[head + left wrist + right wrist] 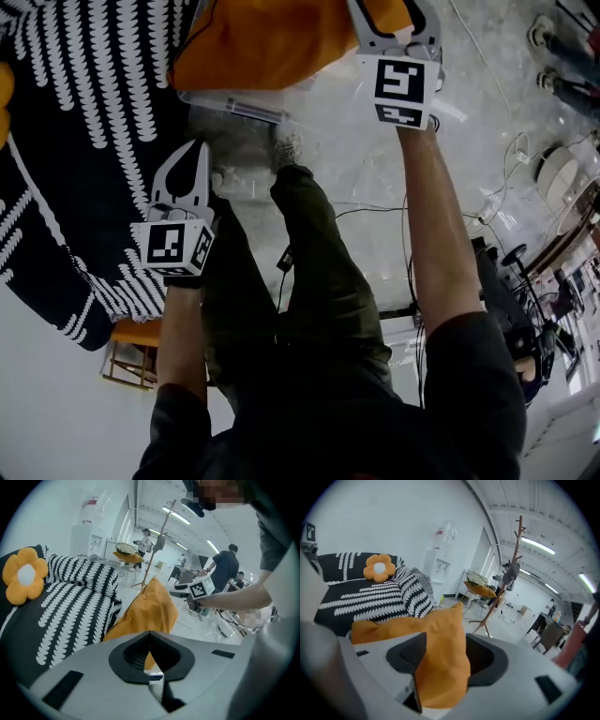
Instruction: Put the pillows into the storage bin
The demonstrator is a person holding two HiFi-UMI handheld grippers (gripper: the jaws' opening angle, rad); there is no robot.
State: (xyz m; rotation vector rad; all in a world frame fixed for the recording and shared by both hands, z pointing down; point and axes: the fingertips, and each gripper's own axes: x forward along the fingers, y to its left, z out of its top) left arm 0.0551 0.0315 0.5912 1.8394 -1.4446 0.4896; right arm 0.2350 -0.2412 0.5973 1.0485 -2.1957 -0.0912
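An orange pillow lies in a clear storage bin on the floor at the top of the head view. My right gripper reaches over it. In the right gripper view the jaws stand open with a corner of the orange pillow loose between them. My left gripper hangs lower left beside the black-and-white bedding, shut with nothing in it. Past it stands the orange pillow. An orange flower pillow and a black-and-white pillow rest on the bedding.
The person's legs in dark trousers stand between the two arms. Cables cross the pale floor. A wooden coat stand and a wire chair stand further off, and people work at desks in the background.
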